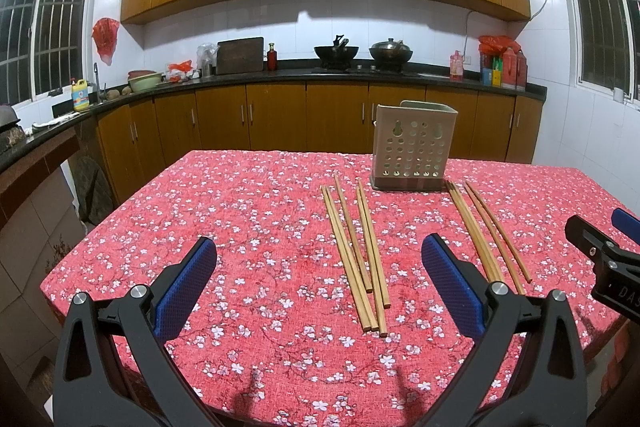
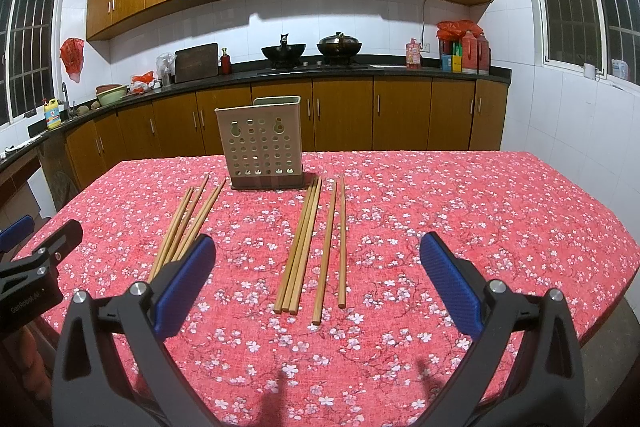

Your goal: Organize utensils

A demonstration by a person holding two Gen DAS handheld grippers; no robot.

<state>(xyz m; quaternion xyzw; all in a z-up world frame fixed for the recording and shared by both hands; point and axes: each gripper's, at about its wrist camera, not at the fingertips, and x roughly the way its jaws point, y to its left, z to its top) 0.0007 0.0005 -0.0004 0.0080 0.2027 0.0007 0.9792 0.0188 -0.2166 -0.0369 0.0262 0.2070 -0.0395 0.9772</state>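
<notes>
Both tools are hovering over the near edge of the table (image 1: 224,195), and nothing is being held: the left gripper (image 1: 318,281) is showing its blue pads spread wide with bare cloth between them, and the right gripper (image 2: 318,279) is gaping just the same. Out on the flowered cloth, two bunches of wooden chopsticks are waiting. The left bunch (image 1: 356,255) is lying toward the middle of the table, the right bunch (image 2: 312,247) just beside it toward the right edge, both with their far tips reaching up near the foot of the perforated utensil holder (image 2: 260,143), which is standing upright toward the far edge. Every stick is running its long axis from near edge to far edge, fanning only slightly, a few touching their neighbours, and ends are staggered at the near side. These are looking like light, stiff, smooth sticks, so I am expecting them to roll or skate under a careless pinch rather than bend. The best hold is probably across the shaft around the middle, jaws squarely crossing the long axis, gathering touching sticks together. From there, the load is needing to tip upright to drop into the holder's open top.
</notes>
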